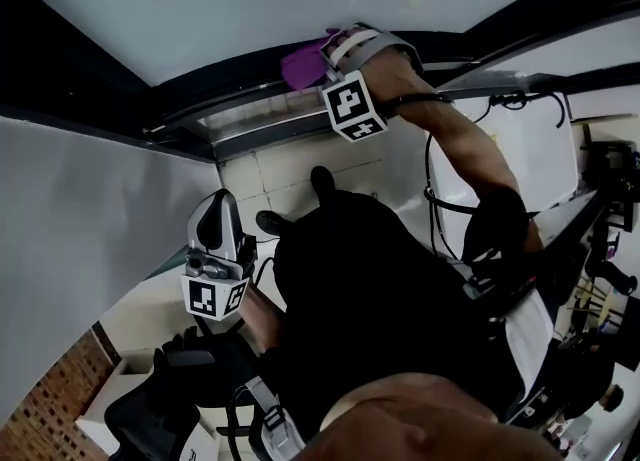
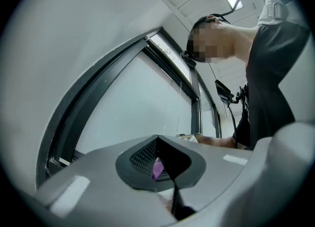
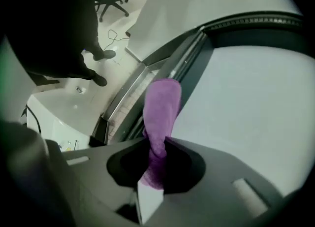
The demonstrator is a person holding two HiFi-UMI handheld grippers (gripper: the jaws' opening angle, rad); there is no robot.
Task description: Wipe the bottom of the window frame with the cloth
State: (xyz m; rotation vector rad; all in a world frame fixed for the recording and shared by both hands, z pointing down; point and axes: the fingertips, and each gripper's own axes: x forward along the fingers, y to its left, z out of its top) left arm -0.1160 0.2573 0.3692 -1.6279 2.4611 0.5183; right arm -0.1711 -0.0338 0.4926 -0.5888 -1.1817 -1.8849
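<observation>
Cloth (image 3: 161, 117), purple and soft-napped, bunched into a thick roll. Lower end pinched tight between the jaws of the right gripper (image 3: 156, 164); upper end rounded, lying against the bottom rail of the window frame (image 3: 197, 53), a dark, straight, ridged channel. Just beside it, the window pane (image 3: 246, 103): pale grey, flat, matte. Behind the right gripper, a bare forearm (image 1: 460, 139) stretched up toward the frame. Left gripper (image 2: 165, 169) held low beside the dark-clad body, well apart from the cloth, aimed at the window. Smooth grey plastic shell, dark mesh-textured pads, jaws drawn together on nothing, with a thin purple sliver showing in the slit. Under the frame, pale square floor tiles (image 1: 290, 174).
</observation>
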